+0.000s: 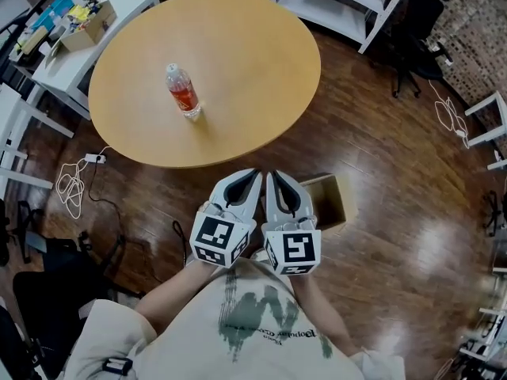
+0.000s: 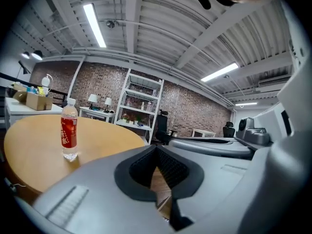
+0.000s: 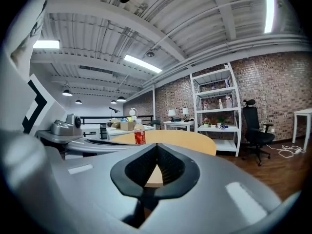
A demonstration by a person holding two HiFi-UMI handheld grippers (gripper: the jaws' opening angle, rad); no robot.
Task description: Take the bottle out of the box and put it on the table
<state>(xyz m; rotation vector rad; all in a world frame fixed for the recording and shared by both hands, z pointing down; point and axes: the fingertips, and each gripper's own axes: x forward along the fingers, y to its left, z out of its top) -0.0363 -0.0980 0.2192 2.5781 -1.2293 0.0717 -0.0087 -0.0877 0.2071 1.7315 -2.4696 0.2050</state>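
A clear plastic bottle (image 1: 183, 91) with a red label stands upright on the round wooden table (image 1: 253, 62), left of its centre. It also shows as the bottle (image 2: 68, 129) in the left gripper view and, smaller, as the bottle (image 3: 139, 133) in the right gripper view. My left gripper (image 1: 255, 172) and right gripper (image 1: 272, 174) are held side by side close to my chest, off the table's near edge and well away from the bottle. Both are shut with nothing between their tips. An open cardboard box (image 1: 331, 200) sits on the floor just right of the right gripper, partly hidden by it.
A white desk (image 1: 95, 46) with a carton of clutter stands at the back left. White shelving (image 1: 341, 2) and a black office chair (image 1: 412, 30) are behind the table. Cables (image 1: 73, 187) lie on the wooden floor at left, near a dark chair (image 1: 47, 267).
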